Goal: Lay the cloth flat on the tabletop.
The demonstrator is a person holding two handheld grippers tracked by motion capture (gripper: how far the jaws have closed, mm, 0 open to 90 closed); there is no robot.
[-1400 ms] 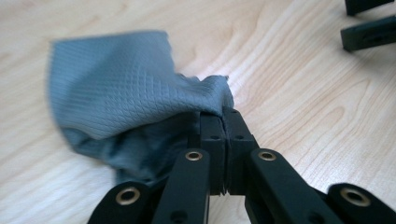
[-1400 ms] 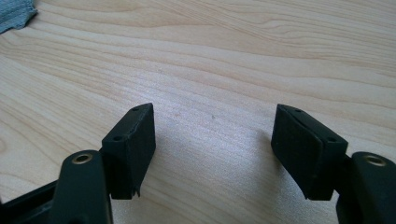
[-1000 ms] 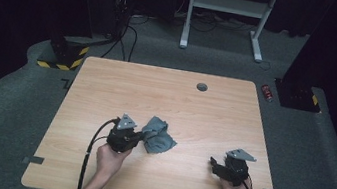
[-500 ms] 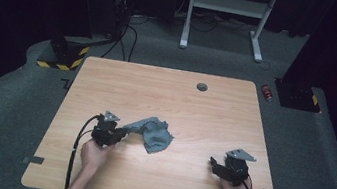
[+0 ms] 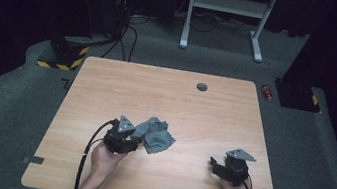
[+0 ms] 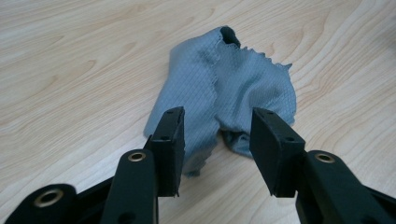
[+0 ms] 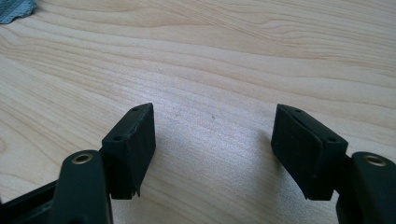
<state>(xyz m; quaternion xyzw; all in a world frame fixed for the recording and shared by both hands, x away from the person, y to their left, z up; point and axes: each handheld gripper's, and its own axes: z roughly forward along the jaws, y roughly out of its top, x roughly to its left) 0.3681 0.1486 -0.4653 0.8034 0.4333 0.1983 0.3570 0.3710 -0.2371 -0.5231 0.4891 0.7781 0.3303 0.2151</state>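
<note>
The crumpled grey woven cloth lies on the pale wooden table; the left gripper, jaws apart, straddles its near edge, ready to pinch next. Well right of the cloth, the right gripper rests released

high view overhead; claw views low, close, sharing the table

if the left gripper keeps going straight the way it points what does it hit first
Most likely the grey cloth: it lies crumpled on the table straight ahead of the left gripper, whose open jaws already frame its near edge.
</note>
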